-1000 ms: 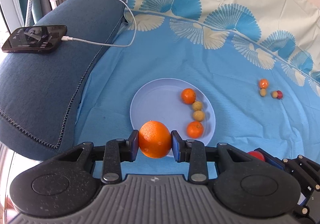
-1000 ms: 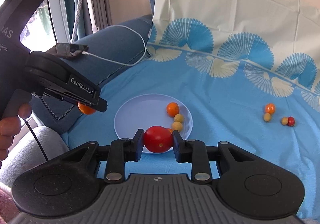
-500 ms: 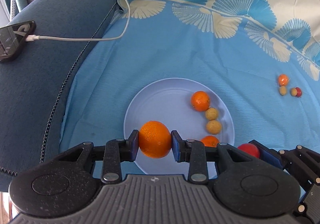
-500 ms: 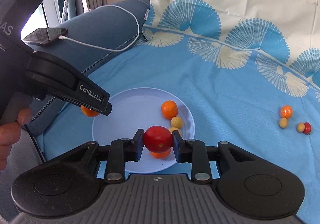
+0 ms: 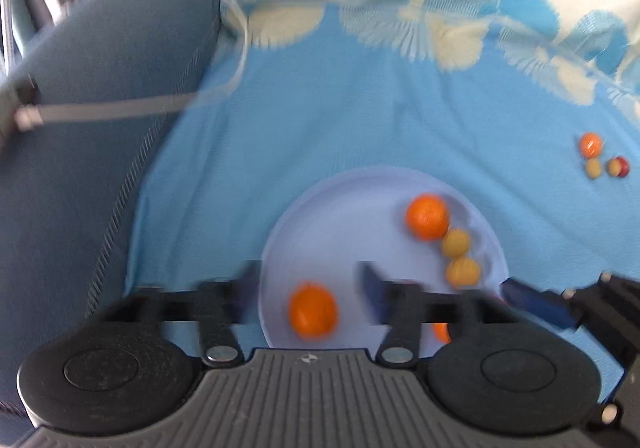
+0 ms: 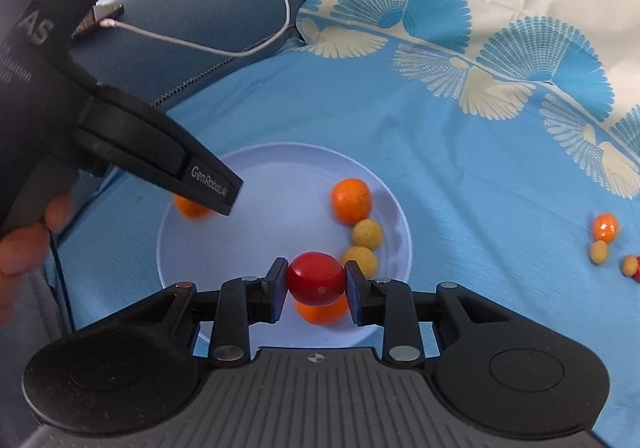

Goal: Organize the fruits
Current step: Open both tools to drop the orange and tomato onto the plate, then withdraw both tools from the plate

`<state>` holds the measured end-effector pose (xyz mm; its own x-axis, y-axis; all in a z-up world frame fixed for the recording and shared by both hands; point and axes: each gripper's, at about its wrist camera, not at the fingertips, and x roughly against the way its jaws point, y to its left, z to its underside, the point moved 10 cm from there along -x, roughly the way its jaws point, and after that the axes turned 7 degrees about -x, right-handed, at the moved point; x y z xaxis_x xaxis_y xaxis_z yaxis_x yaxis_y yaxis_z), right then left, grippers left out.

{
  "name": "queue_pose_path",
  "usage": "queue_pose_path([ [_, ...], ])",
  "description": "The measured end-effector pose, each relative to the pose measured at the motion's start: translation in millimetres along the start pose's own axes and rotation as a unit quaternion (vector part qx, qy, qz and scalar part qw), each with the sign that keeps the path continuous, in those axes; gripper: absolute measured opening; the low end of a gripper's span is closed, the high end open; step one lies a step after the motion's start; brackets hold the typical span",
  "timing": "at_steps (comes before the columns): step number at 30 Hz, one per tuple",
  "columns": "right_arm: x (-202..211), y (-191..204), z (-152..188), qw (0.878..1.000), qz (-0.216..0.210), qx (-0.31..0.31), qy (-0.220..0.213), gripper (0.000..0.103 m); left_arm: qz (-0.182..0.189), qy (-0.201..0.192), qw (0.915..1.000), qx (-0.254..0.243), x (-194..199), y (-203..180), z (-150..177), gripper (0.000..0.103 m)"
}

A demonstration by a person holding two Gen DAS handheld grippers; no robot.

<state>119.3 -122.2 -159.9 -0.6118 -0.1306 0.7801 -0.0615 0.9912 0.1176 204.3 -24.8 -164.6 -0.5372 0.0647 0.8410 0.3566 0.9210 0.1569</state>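
Note:
In the blurred left wrist view my left gripper (image 5: 310,286) hangs low over the pale lilac plate (image 5: 360,207). Its jaws are opening wide. The big orange (image 5: 313,310) lies free on the plate between the fingers, touching neither. My right gripper (image 6: 316,284) hovers over the plate's (image 6: 260,207) near side, and the red tomato (image 6: 316,279) still touches both pads as the jaws begin opening. A smaller orange (image 6: 320,312) lies under the tomato. Another orange (image 6: 351,201) and two yellow fruits (image 6: 367,234) rest on the plate's right side.
Several small fruits (image 6: 605,227) lie loose on the blue patterned cloth (image 6: 480,167) to the right. The dark blue sofa arm (image 5: 80,127) carries a white cable (image 6: 240,47). A hand (image 6: 24,248) holds the left gripper's black body (image 6: 160,151) over the plate's left edge.
The left jaws sprang open and let the big orange go onto the plate. Both grippers came down closer to the plate. The right one kept the tomato.

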Motion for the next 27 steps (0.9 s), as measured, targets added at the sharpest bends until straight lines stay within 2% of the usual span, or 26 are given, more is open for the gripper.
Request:
queue_pose_path([
  [1, 2.4, -0.2, -4.2, 1.0, -0.001, -0.001, -0.005, 0.058, -0.01, -0.018, 0.9998, -0.001, 9.1, 4.4, -4.2, 0.102],
  [3, 12.3, -3.1, -13.1, 1.0, 0.005, -0.005, -0.022, 0.076, -0.028, -0.046, 0.9985, -0.009, 28.3, 10.4, -9.8, 0.103],
  [7, 47.4, -8.8, -18.9, 0.999, 0.011, -0.017, -0.038, 0.089, -0.059, -0.04, 0.9974, -0.01, 59.1, 16.3, 3.9, 0.103],
  [12, 102.2, -4.0, 5.4, 0.998, 0.011, -0.046, -0.037, 0.099, -0.054, 0.014, 0.9984, 0.015, 91.9, 7.7, 51.0, 0.103],
  [14, 120.7, 0.8, 19.5, 0.998, 0.017, -0.056, -0.035, 0.099, -0.041, 0.026, 0.9986, 0.019, 107.1, 3.0, 71.4, 0.103],
  [17, 145.5, 8.4, 35.8, 0.997, 0.022, -0.062, -0.042, 0.101, -0.035, 0.026, 0.9987, 0.024, 127.6, -5.2, 92.2, 0.103],
  [21, 175.2, 11.5, 43.7, 0.995, 0.042, -0.048, -0.08, 0.102, -0.036, 0.02, 0.999, 0.015, 148.4, -16.3, 115.2, 0.103],
  [27, 216.8, 10.2, 54.5, 0.989, 0.052, -0.052, -0.126, 0.102, -0.028, 0.002, 0.9995, 0.017, 176.9, -25.1, 127.5, 0.103],
])
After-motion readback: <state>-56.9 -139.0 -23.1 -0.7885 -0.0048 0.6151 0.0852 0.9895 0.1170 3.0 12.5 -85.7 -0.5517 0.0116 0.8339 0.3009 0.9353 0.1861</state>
